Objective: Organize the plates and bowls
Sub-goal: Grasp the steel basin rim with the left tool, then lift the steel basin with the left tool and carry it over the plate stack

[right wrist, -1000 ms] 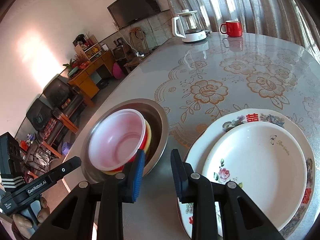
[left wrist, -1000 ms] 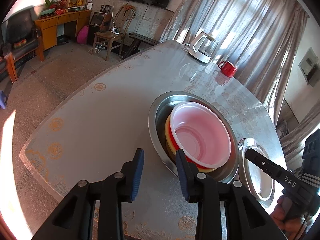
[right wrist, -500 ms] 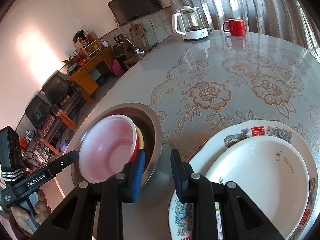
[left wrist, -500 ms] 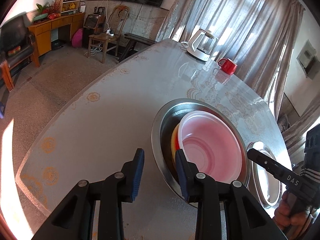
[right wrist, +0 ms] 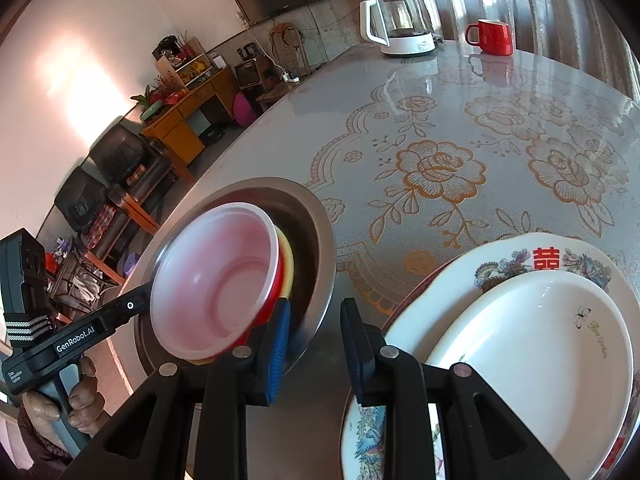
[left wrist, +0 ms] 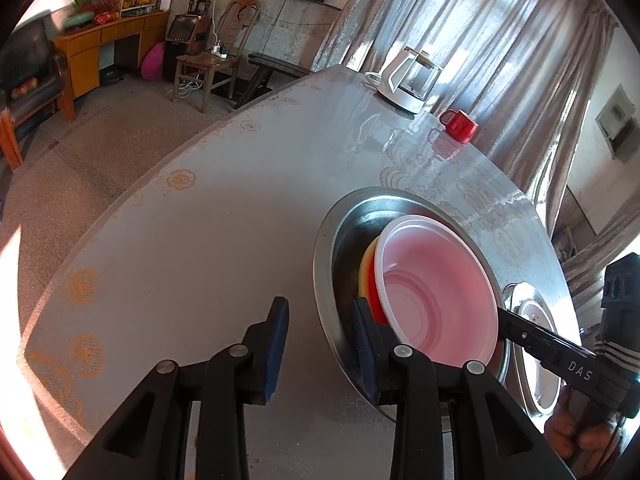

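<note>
A wide steel bowl (left wrist: 352,216) (right wrist: 316,216) holds nested plastic bowls: a translucent pink-white one (left wrist: 436,292) (right wrist: 224,280) on top of a red (right wrist: 272,304) and a yellow one (left wrist: 366,264). My left gripper (left wrist: 320,332) is open, its jaws straddling the steel bowl's left rim. My right gripper (right wrist: 314,336) is open, its jaws straddling the steel bowl's right rim. Right of it lies a white plate (right wrist: 536,352) stacked on a larger patterned plate (right wrist: 560,256).
A glass kettle (right wrist: 400,20) (left wrist: 408,80) and a red mug (right wrist: 492,36) (left wrist: 460,124) stand at the table's far side. The table edge (left wrist: 120,220) curves along the left, with floor, chairs and a wooden cabinet beyond.
Both grippers moved in toward the steel bowl from either side. Their jaws now straddle its rim. The jaws stayed open.
</note>
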Tool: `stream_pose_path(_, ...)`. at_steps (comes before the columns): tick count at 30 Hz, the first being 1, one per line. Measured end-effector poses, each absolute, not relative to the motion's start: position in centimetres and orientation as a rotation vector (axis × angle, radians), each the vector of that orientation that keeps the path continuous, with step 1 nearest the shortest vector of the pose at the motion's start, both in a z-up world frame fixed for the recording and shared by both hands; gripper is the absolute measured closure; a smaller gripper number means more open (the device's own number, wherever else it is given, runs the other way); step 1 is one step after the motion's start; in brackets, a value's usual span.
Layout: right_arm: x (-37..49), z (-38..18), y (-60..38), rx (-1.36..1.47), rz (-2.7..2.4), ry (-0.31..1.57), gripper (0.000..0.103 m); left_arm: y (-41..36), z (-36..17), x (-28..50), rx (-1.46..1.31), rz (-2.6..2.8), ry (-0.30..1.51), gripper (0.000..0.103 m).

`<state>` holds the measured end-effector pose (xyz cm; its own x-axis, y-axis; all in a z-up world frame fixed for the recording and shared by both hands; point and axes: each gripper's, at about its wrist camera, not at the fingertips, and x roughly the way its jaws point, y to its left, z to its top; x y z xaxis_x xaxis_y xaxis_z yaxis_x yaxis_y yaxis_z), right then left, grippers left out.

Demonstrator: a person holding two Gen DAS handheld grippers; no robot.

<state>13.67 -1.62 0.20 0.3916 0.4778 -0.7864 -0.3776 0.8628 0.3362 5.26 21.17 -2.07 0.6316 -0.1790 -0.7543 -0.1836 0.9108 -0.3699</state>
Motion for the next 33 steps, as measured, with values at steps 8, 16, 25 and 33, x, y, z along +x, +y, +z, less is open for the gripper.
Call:
stream_pose_path(8, 13.5, 0.4, -1.2, 0.079, 0.533, 1.021, 0.078, 22.0, -3.0, 5.7, -0.528, -0.022, 0.881, 0.064)
stream_pose_path(16, 13.8, 0.4, -1.1, 0.069, 0.535, 1.017, 0.08, 22.3, -3.0, 5.7, -0.559, -0.046, 0.881, 0.065)
stream_pose_path(25, 14.4, 0.1, -1.2, 0.12, 0.536, 1.048, 0.08, 21.8, -2.5, 5.9, -0.515, -0.052, 0.879, 0.077)
stream_pose_path(33, 14.4, 0.0, -1.2, 0.12, 0.54, 1.046, 0.08, 22.1, -2.7, 5.6, -0.525, -0.058, 0.87, 0.077)
